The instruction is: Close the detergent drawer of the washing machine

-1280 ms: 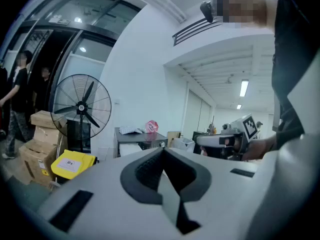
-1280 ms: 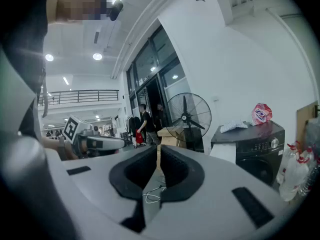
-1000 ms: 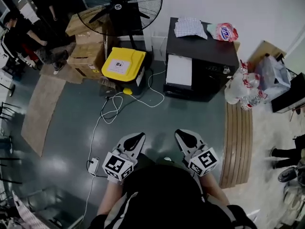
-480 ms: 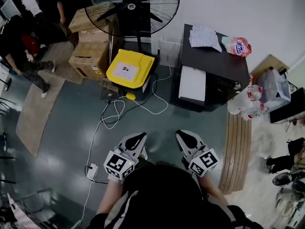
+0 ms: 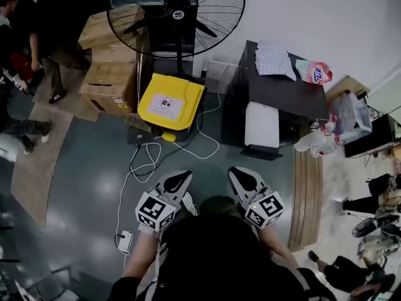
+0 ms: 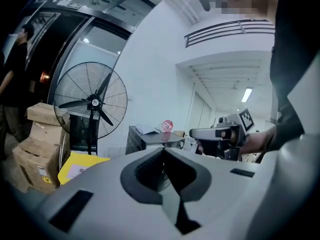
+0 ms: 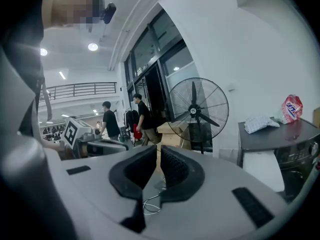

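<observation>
The black washing machine [image 5: 285, 99] stands against the white wall at upper right, with a white panel [image 5: 262, 125] on its front. I cannot make out the detergent drawer itself. A checked cloth [image 5: 274, 59] and a pink detergent bag [image 5: 316, 72] lie on top. My left gripper [image 5: 177, 182] and right gripper [image 5: 241, 177] are held side by side in front of my body, well short of the machine, both shut and empty. The left gripper [image 6: 162, 151] points toward the machine [image 6: 150, 139]. The right gripper [image 7: 157, 151] has the machine [image 7: 280, 144] at its right.
A large standing fan [image 5: 177, 11] and a yellow box [image 5: 170, 102] stand left of the machine, with cardboard boxes [image 5: 109, 74] beyond. White cables [image 5: 141, 162] and a power strip [image 5: 125, 240] lie on the floor. Wooden slats [image 5: 305, 193] and plastic bags [image 5: 326, 137] sit at right. People stand at left.
The whole view has advanced toward the fan and the washing machine, which now sit lower and nearer. Both grippers keep the same shut pose in front of me.
</observation>
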